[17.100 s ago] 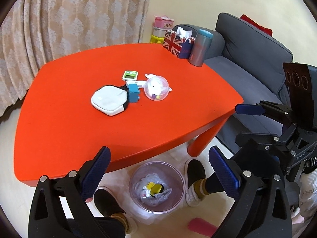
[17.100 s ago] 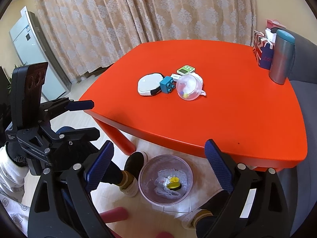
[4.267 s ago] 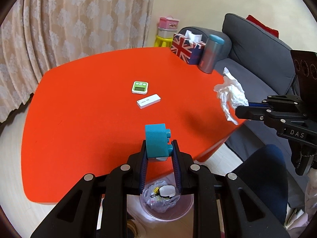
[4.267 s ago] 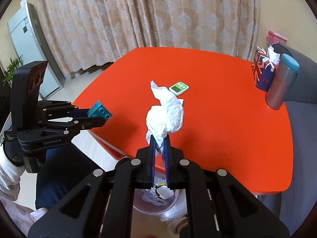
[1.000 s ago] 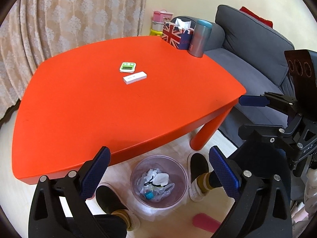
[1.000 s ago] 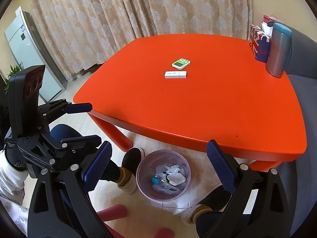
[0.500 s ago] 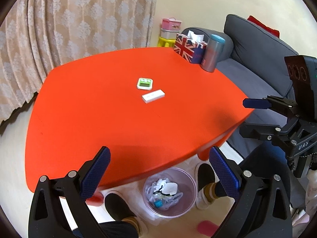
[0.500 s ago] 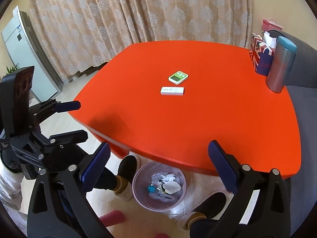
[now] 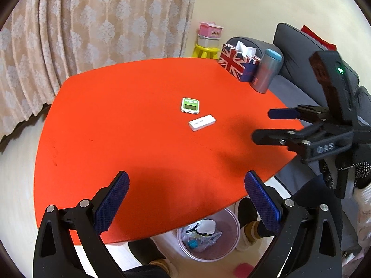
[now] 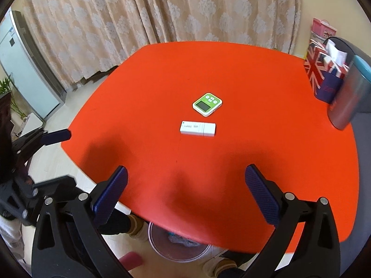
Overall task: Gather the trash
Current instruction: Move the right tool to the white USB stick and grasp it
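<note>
Both tools empty, between pickups. Left gripper point(image 9: 186, 200) jaws spread wide, blue cross-hatched rubber pads on black plastic arms, hovering over the near edge of the table point(image 9: 120, 125). Right gripper point(image 10: 185, 193) equally wide apart, nothing held, same pads, also above the near edge.

Ahead of both grippers, mid-table: a flat white rectangular stick point(image 10: 197, 128), hard plastic by the look, lying flat; just beyond it, close but apart, a small square green-and-white timer point(image 10: 207, 104) with screen and buttons. Table top is smooth glossy red-orange with rounded corners.

Below and behind the left gripper, under the table edge: a translucent round bin point(image 9: 208, 235) with a clear liner, crumpled white paper and a small blue piece inside.

Far right corner: Union Jack tissue box point(image 9: 238, 66) and metal tumbler point(image 9: 266, 74) with teal lid, touching.

Judgement: the stick is likely the next target; being low and flat, it needs a level descent and a pinch across its narrow sides, then a carry to the bin.
</note>
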